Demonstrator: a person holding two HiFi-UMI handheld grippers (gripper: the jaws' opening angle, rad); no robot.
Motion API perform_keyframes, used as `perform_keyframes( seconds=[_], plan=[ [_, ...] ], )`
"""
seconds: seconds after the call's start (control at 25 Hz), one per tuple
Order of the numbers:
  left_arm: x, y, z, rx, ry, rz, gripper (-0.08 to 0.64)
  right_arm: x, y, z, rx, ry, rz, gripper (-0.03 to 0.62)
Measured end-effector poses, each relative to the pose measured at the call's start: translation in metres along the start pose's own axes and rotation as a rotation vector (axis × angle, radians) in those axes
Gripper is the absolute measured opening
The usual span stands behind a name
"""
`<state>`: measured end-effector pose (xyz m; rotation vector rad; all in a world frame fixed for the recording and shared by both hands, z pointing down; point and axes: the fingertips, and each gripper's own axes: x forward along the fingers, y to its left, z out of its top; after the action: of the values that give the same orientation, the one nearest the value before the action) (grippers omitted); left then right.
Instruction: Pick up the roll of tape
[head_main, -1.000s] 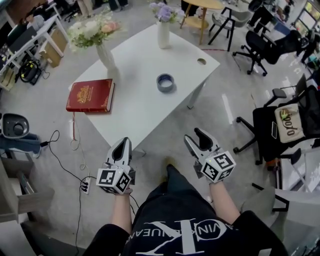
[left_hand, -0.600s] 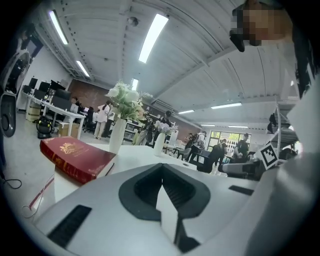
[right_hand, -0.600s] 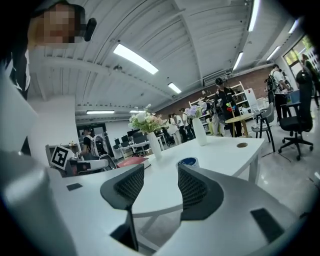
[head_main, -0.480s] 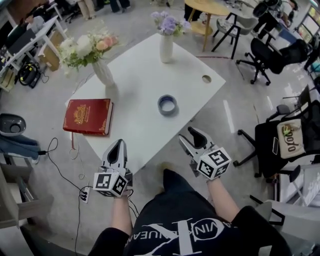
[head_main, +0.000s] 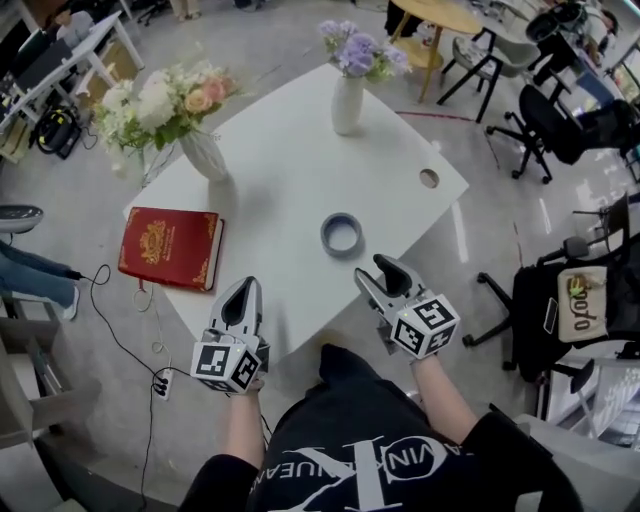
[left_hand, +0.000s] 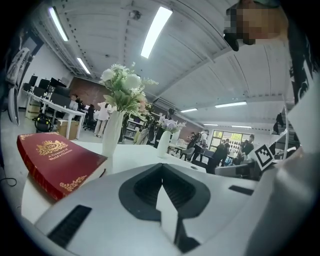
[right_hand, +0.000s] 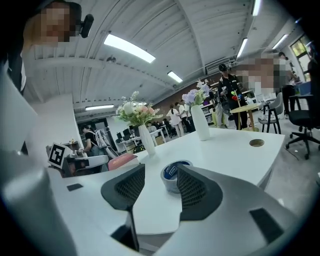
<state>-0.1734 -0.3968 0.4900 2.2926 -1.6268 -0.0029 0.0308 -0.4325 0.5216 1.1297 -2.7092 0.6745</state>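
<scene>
The roll of tape (head_main: 342, 235), grey with a blue inner ring, lies flat on the white table (head_main: 290, 180), near its front edge. My right gripper (head_main: 377, 275) hovers open at that edge, a short way in front of the roll and apart from it. In the right gripper view the tape (right_hand: 171, 175) shows beyond the gap between the two dark pads (right_hand: 131, 186), nothing between them. My left gripper (head_main: 240, 298) is shut and empty at the table's near left edge. In the left gripper view its pads (left_hand: 142, 186) meet at the tip.
A red book (head_main: 172, 247) lies at the table's left end. Two white vases with flowers stand on the table, one at the left (head_main: 205, 155) and one at the back (head_main: 347, 103). A cable hole (head_main: 429, 178) is at the right. Office chairs (head_main: 560, 300) stand to the right.
The table and tape have drawn closer to me. Both grippers have come forward to the table's near edge, the right one nearer the tape. Neither gripper has changed state.
</scene>
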Motion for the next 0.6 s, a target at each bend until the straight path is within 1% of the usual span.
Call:
perform_keyframes(
  seconds=[0.32,0.48,0.6],
  plan=[
    [0.034,0.001,-0.010,0.001,0.050,-0.017,0.000,0.039,-0.033,-0.006,0.022,0.091,-0.023,0.163],
    [0.046,0.002,-0.014,0.002,0.059,-0.010,0.000,0.052,-0.049,-0.011,0.036,0.132,-0.043,0.152],
    [0.054,-0.004,-0.018,0.017,0.074,-0.024,0.000,0.061,-0.058,-0.014,0.052,0.163,-0.056,0.149]
  ],
)
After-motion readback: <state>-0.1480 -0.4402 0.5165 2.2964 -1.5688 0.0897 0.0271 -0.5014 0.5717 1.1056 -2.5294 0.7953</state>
